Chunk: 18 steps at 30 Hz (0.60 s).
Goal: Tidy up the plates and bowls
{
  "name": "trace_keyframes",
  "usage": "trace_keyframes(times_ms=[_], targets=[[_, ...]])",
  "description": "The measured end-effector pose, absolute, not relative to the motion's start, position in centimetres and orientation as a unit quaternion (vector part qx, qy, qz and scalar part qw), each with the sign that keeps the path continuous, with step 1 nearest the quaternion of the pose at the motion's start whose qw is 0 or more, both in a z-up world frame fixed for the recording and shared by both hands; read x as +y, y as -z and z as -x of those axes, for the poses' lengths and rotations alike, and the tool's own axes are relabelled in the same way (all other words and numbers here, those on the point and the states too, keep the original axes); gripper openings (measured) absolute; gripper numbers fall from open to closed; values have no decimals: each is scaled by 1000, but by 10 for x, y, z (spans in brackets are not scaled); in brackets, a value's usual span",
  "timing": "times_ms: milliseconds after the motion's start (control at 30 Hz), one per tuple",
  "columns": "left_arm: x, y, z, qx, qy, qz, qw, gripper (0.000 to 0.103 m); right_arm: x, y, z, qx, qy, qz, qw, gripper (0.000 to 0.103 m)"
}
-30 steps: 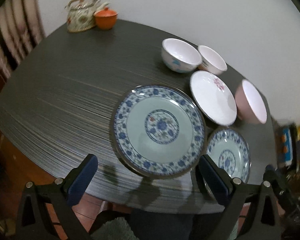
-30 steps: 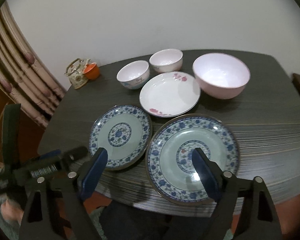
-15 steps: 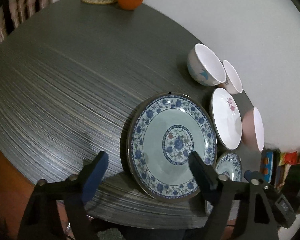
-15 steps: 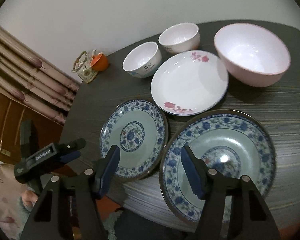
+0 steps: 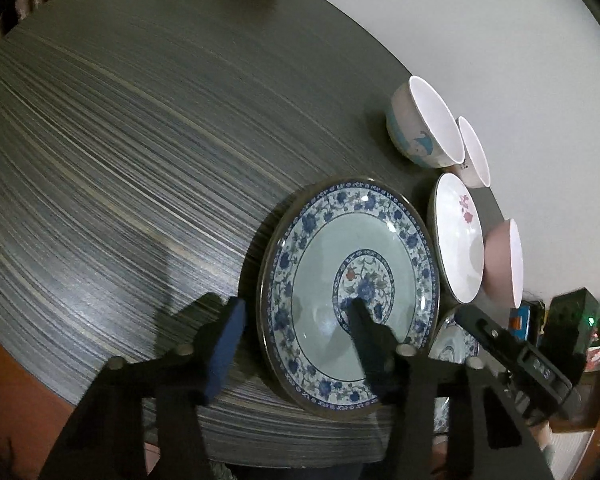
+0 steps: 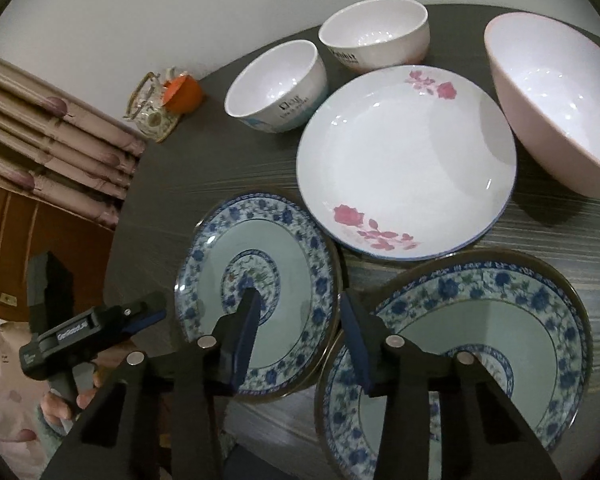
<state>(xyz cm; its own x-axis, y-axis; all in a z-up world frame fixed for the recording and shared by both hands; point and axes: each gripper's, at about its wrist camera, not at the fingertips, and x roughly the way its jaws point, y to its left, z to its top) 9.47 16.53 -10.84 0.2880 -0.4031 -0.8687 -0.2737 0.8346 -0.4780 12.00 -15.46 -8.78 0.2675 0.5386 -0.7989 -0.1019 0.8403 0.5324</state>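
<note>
Two blue-patterned plates lie side by side at the table's near edge. My left gripper (image 5: 296, 308) is closing astride the left rim of the left blue plate (image 5: 380, 240), one finger on the table side and one over the plate; its pads do not press. In the right wrist view my right gripper (image 6: 298, 304) is closing above the seam between the left blue plate (image 6: 284, 248) and the right blue plate (image 6: 500, 320). The left plate's right rim shows between its fingers, untouched. Which of the two rims it is set on I cannot tell.
Behind the plates stand a white flowered plate (image 6: 404, 160), a pink bowl (image 6: 552, 92) and two small white bowls (image 6: 276, 84) (image 6: 376, 28). A teapot (image 6: 152, 108) and an orange cup (image 6: 184, 92) sit at the dark table's (image 5: 140, 120) far corner. A curtain (image 6: 60, 140) hangs left.
Both grippers have come down and forward to the blue plates, and both pairs of jaws have narrowed. The left gripper now straddles the left plate's rim. No dish has moved.
</note>
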Motion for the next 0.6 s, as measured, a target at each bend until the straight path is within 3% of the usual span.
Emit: trace_keyframes(times_ms=[333, 600], targets=[[166, 117, -97, 599, 45, 290, 745, 50, -149, 116, -143, 591, -206, -188, 757, 26], [163, 124, -99, 604, 45, 283, 744, 41, -145, 126, -155, 597, -214, -184, 751, 23]])
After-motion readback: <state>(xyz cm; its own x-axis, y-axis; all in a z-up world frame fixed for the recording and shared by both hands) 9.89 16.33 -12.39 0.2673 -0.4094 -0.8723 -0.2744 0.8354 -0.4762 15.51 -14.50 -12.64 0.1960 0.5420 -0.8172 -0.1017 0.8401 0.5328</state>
